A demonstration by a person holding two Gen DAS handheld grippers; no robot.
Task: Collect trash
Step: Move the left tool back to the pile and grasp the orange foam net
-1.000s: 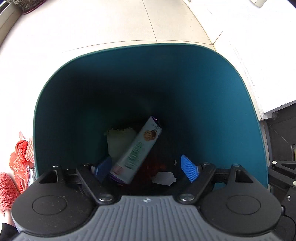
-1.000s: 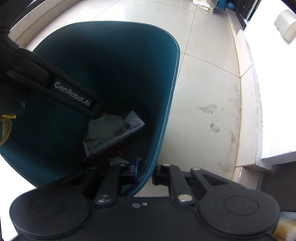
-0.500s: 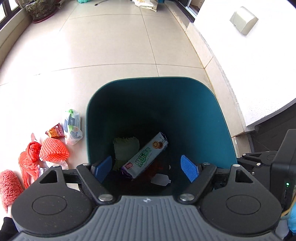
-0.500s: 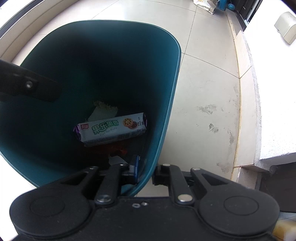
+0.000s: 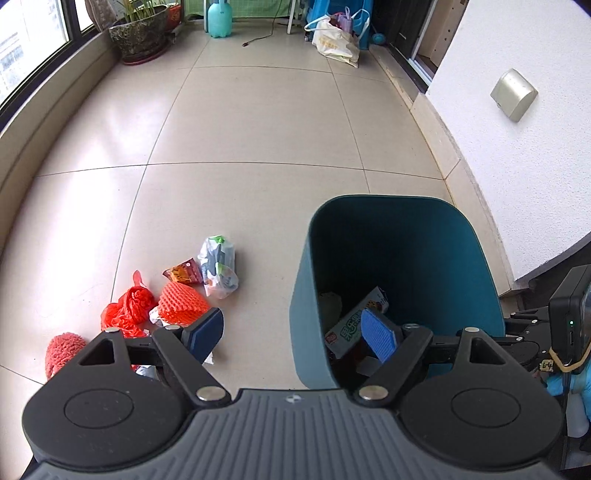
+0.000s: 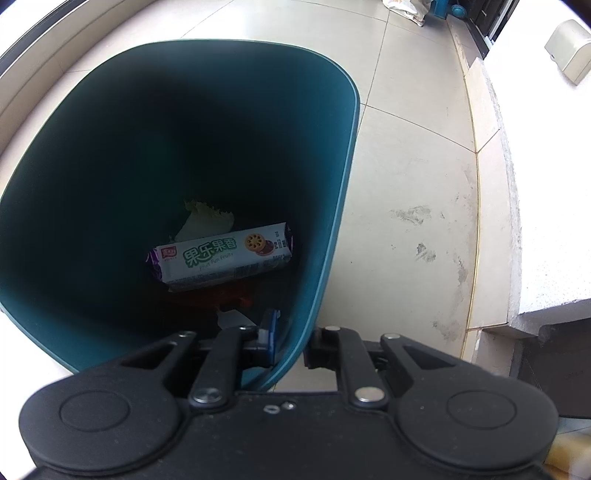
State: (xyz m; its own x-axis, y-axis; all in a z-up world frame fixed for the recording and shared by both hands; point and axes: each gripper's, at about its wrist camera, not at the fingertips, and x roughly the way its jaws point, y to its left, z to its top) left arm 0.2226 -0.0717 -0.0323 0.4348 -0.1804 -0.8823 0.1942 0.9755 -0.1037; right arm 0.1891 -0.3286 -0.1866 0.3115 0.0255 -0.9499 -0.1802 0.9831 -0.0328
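A teal trash bin (image 5: 369, 197) stands on the tiled floor. At its bottom lie a biscuit packet (image 6: 221, 256) and a pale leaf (image 6: 207, 218). My left gripper (image 5: 291, 332) hangs open and empty above the bin's left wall, one finger over the floor and the other over the bin's mouth. My right gripper (image 6: 291, 343) is shut on the bin's near rim (image 6: 314, 306), one finger inside and one outside. Left of the bin lie a red foam net (image 5: 181, 304), a red plastic bag (image 5: 127, 306), an orange wrapper (image 5: 183, 271), a clear bag of wrappers (image 5: 218, 267) and a red fluffy piece (image 5: 61, 349).
A white wall (image 5: 517, 147) with a raised ledge runs close along the bin's right side. A potted plant (image 5: 142, 33), a teal bottle (image 5: 219, 18) and a white carrier bag (image 5: 334, 40) stand at the far end. A window sill lines the left.
My left gripper has risen out of the bin and shifted left, still open. The biscuit packet has settled flat on the bin's bottom. The right gripper has kept still on the rim.
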